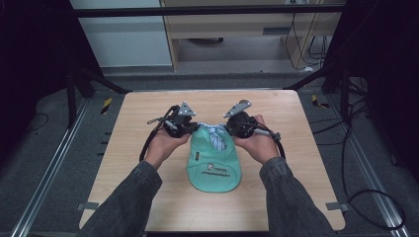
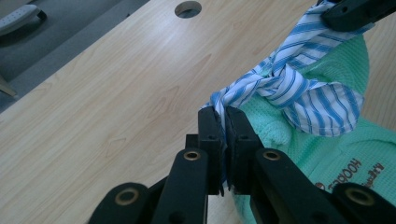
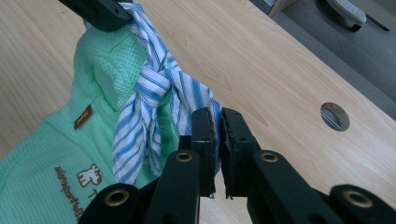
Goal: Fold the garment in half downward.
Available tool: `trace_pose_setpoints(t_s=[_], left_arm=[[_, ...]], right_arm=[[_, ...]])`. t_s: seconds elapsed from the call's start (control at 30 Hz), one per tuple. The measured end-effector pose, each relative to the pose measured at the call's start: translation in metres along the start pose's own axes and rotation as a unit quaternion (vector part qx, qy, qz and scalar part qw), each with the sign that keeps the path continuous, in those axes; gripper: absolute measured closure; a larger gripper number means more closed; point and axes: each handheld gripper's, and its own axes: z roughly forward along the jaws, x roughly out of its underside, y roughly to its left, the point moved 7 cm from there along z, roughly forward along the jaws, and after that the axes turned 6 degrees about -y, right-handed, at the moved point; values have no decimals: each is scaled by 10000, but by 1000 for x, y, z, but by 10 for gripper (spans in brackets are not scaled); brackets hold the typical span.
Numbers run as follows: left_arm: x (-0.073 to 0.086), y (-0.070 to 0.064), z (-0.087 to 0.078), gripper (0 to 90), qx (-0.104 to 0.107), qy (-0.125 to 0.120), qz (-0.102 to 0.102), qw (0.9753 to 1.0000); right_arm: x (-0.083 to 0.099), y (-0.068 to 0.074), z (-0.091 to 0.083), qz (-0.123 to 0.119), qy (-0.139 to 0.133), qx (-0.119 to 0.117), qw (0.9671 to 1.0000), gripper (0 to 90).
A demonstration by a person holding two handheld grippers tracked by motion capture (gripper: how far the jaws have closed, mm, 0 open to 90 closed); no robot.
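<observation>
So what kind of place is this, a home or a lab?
Most likely a lab or recording rig: a bare wooden table framed by black metal struts, loose cables on grey carpet, and handheld grippers pulling a striped cloth on a green garment.

The cloth strip (image 2: 299,88) pinched in the black left gripper (image 2: 223,121) is white with blue stripes. Right behind it is a mint green garment (image 2: 355,154) with a waffle-ish knit and brown lettering. Next to the black right gripper (image 3: 218,122) that same green piece has a small brown tag (image 3: 83,116). The table (image 1: 148,123) under both is pale wood grain.
</observation>
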Motion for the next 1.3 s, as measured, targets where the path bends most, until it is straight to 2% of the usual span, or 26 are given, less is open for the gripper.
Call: trace_pose_setpoints(t_s=[0.2,0.37,0.47,0.67,0.83,1.0,1.07,1.13,1.3], left_arm=[[-9,4,0,862,-121,14,81,9999],[-8,6,1,862,-176,30,100,9998],[-5,5,0,861,-220,16,198,9996],[6,-1,2,860,-200,20,217,9996],[10,-3,6,861,-194,50,249,9995],[3,3,11,861,-236,38,227,9995],[-1,5,12,861,-263,30,299,9992],[-3,6,14,861,-274,19,287,9992],[0,2,17,860,-233,59,272,9993]], right_arm=[[-5,-4,1,41,11,40,10000,845],[-7,-7,7,25,53,92,9999,845],[-6,-6,10,-26,56,114,9999,844],[2,4,12,-176,24,65,9998,844],[8,6,14,-157,61,54,9998,843],[6,0,16,-148,25,107,9998,843],[4,-4,17,-122,25,157,9998,843],[4,-8,19,-64,-10,194,9998,842],[10,-8,20,-59,-9,177,9998,842]])
